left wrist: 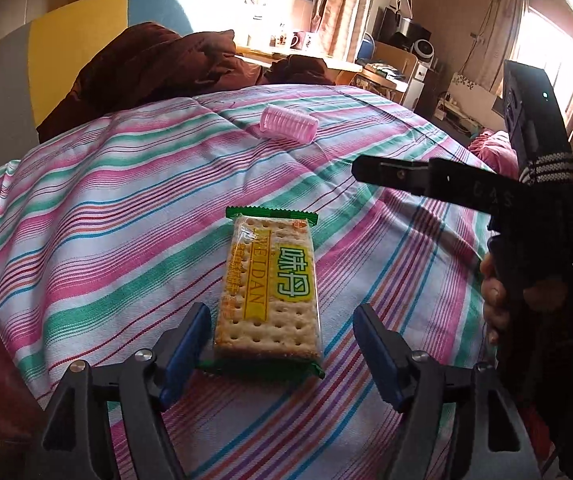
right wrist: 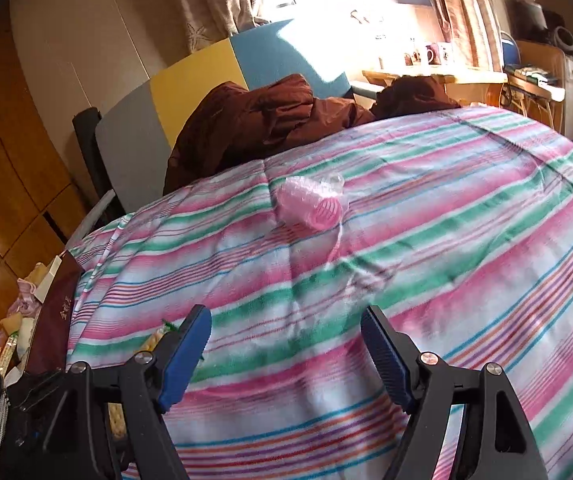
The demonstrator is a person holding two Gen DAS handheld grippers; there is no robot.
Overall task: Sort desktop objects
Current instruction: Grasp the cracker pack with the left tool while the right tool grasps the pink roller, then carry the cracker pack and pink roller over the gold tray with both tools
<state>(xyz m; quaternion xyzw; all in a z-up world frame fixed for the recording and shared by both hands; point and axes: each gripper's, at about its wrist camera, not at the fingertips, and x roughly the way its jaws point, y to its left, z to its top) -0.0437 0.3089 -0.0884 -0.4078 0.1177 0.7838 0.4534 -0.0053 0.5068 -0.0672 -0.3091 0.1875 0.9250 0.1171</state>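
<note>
A green-edged packet of crackers (left wrist: 270, 288) lies flat on the striped bedsheet (left wrist: 106, 208). My left gripper (left wrist: 281, 316) is open, and the packet's near end sits between its blue pads without touching them. Farther back lies a pink hair roller (left wrist: 288, 123). In the right wrist view the roller (right wrist: 314, 204), in clear wrap, is well ahead of my open, empty right gripper (right wrist: 286, 332). A corner of the cracker packet (right wrist: 154, 338) peeks out behind its left finger. From the left wrist view the right gripper's fingers (left wrist: 398, 174) reach in side-on from the right, held by a hand (left wrist: 494, 300).
A dark red box (right wrist: 56, 312) stands at the bed's left edge with clutter beyond it. A brown quilt (left wrist: 154, 64) is piled against the coloured headboard (left wrist: 78, 40). A desk with mugs (right wrist: 430, 56) stands by the bright window.
</note>
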